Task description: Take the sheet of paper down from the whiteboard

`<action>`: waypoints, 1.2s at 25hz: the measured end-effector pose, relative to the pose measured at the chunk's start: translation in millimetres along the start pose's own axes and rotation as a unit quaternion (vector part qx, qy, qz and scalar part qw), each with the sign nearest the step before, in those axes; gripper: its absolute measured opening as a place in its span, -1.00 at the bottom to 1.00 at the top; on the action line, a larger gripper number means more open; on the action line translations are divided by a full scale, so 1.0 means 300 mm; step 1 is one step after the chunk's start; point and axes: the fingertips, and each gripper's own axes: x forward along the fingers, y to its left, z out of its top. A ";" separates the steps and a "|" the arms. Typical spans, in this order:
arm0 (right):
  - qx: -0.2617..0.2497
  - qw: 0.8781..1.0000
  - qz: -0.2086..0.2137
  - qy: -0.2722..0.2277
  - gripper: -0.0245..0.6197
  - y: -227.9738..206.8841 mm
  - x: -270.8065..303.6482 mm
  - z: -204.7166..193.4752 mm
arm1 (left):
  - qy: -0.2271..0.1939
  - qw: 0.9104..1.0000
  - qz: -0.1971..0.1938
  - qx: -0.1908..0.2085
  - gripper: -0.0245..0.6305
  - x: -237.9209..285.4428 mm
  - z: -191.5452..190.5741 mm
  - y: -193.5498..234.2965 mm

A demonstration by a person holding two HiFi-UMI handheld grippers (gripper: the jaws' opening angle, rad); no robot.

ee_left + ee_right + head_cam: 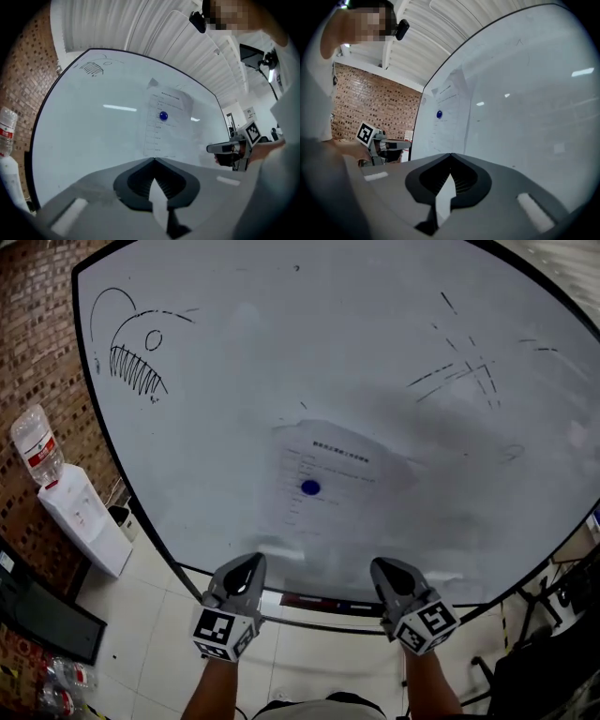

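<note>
Whiteboard fills most of the head view. Sheet of paper is still up on it, lower centre of the board, pinned by one blue magnet sitting left of the sheet's middle. Printed lines on the sheet are too faint to read. One upper corner looks folded or lifted in the left gripper view, where the sheet of paper and blue magnet sit straight ahead of my jaws.

L hand-held gripper: jaws pressed together, tips meeting, nothing between them. It's below the sheet's lower-left edge, apart from the board.

R hand-held gripper: jaws also pressed together, nothing pinched. It's below the sheet's lower-right part, not touching it. From the R gripper view the sheet of paper shows at a slant w/ the blue magnet on it.

Both grippers point at the board, roughly side by side.

Misc: fish doodle w/ teeth at upper left of the board. Water dispenser w/ bottle on top stands by the brick wall, left of the board.
</note>
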 end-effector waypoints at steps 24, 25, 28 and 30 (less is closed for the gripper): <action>-0.051 0.995 -0.018 -0.089 -0.90 -0.111 -0.007 0.370 | -0.047 0.963 0.024 0.263 -0.51 0.278 0.410 -0.130; -0.052 0.994 -0.016 -0.091 -0.90 -0.113 -0.008 0.375 | -0.038 0.959 0.032 0.281 -0.48 0.289 0.403 -0.133; -0.052 0.994 -0.012 -0.097 -0.90 -0.119 -0.010 0.388 | -0.017 0.948 0.049 0.313 -0.48 0.317 0.396 -0.140; -0.052 0.994 -0.008 -0.098 -0.90 -0.116 -0.011 0.388 | -0.009 0.947 0.055 0.317 -0.48 0.320 0.396 -0.145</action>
